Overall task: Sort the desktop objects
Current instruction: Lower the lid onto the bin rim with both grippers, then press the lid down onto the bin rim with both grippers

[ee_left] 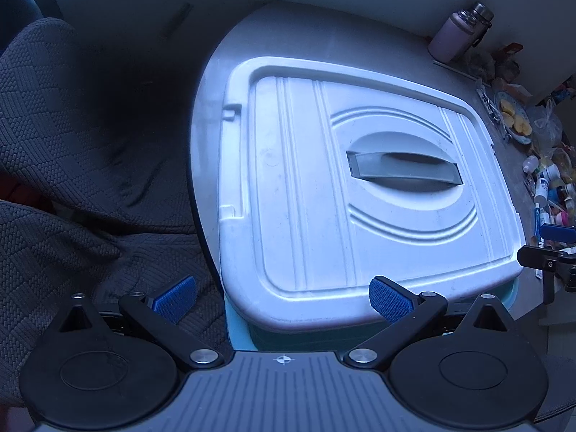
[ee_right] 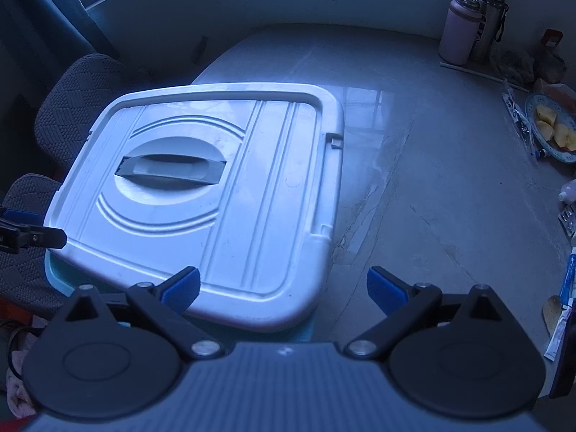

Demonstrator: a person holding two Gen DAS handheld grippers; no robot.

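Left wrist: both grippers' fingers spread, empty; white lid (ee_left: 324, 180) (no legible writing).

The lid (ee_left: 360, 187) at the centre looks like smooth white plastic with moulded ribs and a faint sheen, its handle (ee_left: 403, 169) a duller grey plastic. The table (ee_right: 414, 151) at 2 o'clock looks like polished stone, glossy enough to mirror a window, with rough streaks. The cloth (ee_left: 54, 115) at 9 o'clock is a matt, woven grey fabric, and the flask (ee_right: 491, 18) at 1 o'clock looks like brushed metal.
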